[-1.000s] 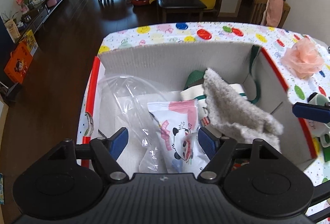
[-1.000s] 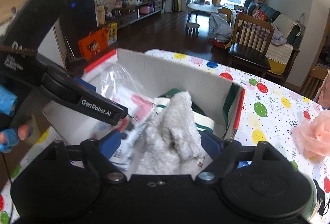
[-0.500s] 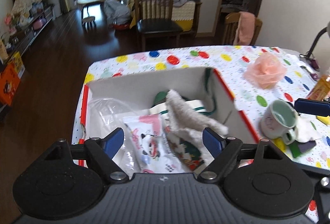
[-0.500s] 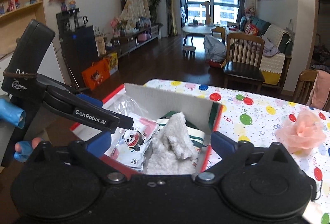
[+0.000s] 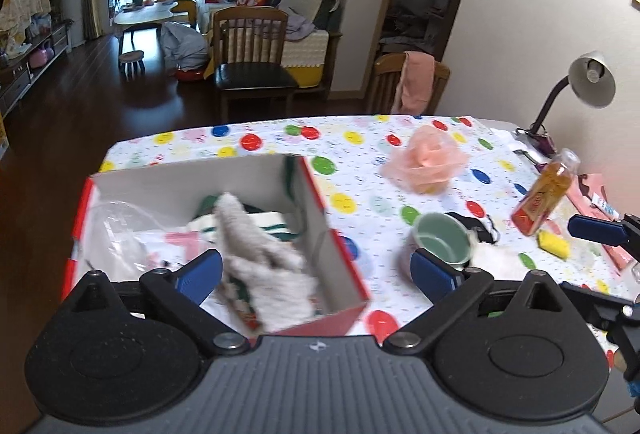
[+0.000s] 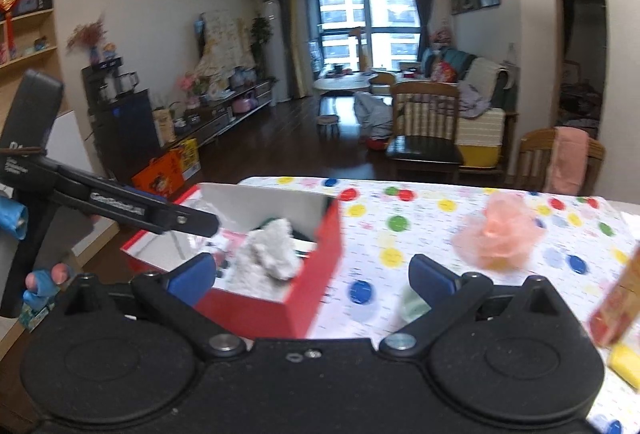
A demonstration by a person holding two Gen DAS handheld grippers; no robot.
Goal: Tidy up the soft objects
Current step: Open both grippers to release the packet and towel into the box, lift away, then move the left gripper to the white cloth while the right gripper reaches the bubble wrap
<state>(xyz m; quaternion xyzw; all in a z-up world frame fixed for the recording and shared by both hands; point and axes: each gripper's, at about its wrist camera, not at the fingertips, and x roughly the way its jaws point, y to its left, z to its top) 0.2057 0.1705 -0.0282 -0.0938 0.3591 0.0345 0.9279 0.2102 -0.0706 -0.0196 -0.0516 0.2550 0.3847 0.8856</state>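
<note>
Both hand-held grippers, left (image 5: 316,272) and right (image 6: 312,274), have pulled back from the red box (image 5: 320,202), jaws apart and empty, leaving the fluffy towel (image 5: 264,266) inside; the pink pouf (image 5: 424,164) waits on the table (image 5: 360,210), likely next.

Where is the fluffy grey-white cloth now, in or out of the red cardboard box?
In. The fluffy grey-white cloth lies inside the red cardboard box, on the other soft items, and neither gripper holds it.

Mug (image 6: 414,304) blurred, half hidden; bottle (image 6: 618,298) cut off by edge.
</note>
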